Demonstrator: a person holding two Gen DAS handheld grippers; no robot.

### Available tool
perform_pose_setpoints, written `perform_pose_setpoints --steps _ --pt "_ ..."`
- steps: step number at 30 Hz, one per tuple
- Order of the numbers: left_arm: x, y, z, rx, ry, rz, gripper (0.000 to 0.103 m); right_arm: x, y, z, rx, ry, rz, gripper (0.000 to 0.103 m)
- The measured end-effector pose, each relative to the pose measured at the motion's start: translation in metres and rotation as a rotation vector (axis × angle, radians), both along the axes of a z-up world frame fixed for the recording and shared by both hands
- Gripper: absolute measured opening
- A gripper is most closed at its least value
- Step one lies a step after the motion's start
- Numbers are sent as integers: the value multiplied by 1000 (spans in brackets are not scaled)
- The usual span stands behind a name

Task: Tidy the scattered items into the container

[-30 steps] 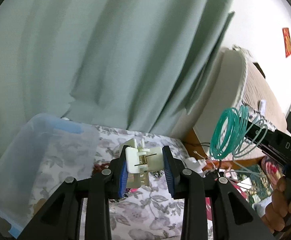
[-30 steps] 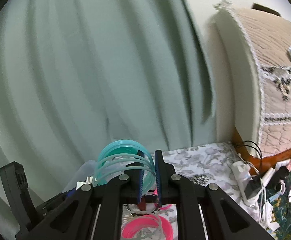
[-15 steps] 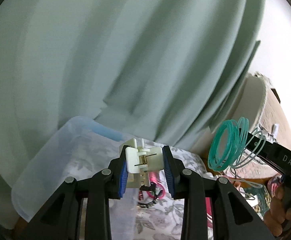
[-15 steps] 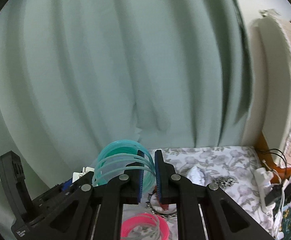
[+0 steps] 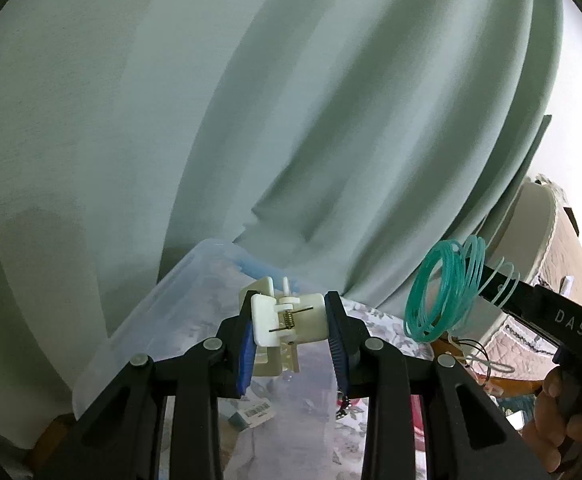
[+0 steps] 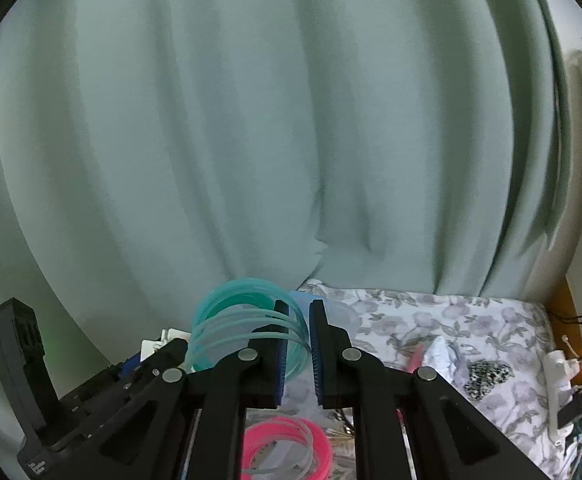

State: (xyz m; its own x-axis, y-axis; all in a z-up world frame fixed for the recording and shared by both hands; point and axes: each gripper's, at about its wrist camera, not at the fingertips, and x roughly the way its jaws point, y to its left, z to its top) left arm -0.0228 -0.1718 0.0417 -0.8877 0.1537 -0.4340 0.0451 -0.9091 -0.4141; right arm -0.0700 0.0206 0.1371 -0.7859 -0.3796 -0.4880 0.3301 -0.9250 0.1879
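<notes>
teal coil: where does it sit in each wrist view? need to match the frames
Left wrist view: teal coil at right of centre, hanging off the right gripper's tip, above the floral cloth.
Right wrist view: teal coil at lower centre-left, pinched in the right gripper.
Shared landmark: the pale green curtain behind everything; also the white clip.

both grippers, left gripper (image 5: 291, 332) and right gripper (image 6: 299, 348), are matte black plastic with round silver screws at the joints, ribbed blue finger pads (image 5: 245, 354), and white "das" lettering on one body.
</notes>
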Motion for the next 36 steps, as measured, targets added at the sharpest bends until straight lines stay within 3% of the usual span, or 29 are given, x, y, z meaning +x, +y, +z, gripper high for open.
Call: perform_pose_setpoints --steps 15,36 --pt "-11 -19 -17 3 -51 29 33 -24 -42 -18 32 -60 100 12" --pt "-26 -22 -31 5 -124 37 34 -49 -64 -57 62 -174 101 13"
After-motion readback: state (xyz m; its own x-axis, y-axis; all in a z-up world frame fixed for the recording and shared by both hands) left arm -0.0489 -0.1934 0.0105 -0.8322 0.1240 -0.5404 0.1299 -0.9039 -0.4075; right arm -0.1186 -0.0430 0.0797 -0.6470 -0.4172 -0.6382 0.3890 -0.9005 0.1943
